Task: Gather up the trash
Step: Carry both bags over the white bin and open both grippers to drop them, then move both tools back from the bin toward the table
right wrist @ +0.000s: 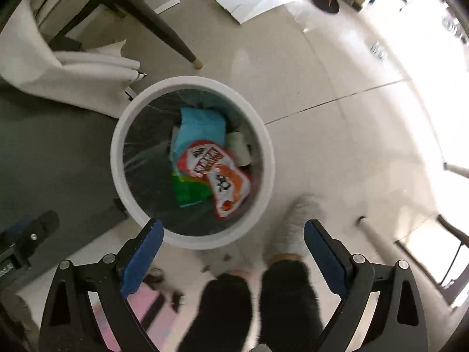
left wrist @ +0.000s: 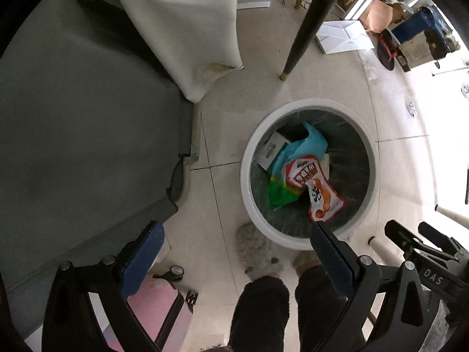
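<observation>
1. Bin (left wrist: 307,236) stands on the floor (left wrist: 258,88), right of the table (left wrist: 73,117).
2. Snack wrappers (left wrist: 318,187) lie atop the box (left wrist: 271,148) inside the bin.
3. Chair leg (left wrist: 304,33) stands behind the bin.

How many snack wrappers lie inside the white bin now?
3: the orange wrapper on top, the red-white wrapper beneath, the blue-green bag lowest. More may be hidden.

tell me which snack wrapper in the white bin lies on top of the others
The red, orange and white snack wrapper with printed characters lies on top. It overlaps the blue and green plastic bag under it, inside the round white trash bin.
</observation>
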### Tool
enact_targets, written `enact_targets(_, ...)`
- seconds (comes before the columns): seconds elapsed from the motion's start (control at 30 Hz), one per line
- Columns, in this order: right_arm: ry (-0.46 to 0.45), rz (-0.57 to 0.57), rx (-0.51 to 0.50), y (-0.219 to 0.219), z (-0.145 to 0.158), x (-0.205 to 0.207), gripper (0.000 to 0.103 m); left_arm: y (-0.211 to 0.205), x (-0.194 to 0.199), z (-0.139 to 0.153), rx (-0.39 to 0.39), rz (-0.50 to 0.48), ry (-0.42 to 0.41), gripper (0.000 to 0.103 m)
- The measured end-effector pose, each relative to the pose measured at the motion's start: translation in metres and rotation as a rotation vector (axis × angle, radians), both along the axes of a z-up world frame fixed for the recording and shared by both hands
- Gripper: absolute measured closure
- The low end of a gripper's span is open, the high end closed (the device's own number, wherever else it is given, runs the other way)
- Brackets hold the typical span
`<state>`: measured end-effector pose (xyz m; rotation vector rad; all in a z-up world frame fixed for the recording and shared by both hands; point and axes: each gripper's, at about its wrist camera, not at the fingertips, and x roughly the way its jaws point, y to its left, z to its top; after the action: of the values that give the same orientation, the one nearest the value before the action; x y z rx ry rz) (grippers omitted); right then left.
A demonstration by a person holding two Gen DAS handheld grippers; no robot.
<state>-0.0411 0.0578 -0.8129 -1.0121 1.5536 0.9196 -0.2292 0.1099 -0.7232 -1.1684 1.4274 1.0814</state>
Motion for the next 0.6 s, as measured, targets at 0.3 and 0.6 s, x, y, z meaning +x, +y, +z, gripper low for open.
enact_targets(0.3, -0.075, 0.018, 0.032, 0.0, 0.064, 0.002, 0.005, -0.011, 0.008, 0.046, 0.02, -0.028, -0.021, 0.001)
enact_targets(0.6, -0.106, 0.041, 0.078, 0.0, 0.15, -0.002, 0.005, -0.022, 0.012, 0.122, 0.047, -0.041, -0.06, 0.001)
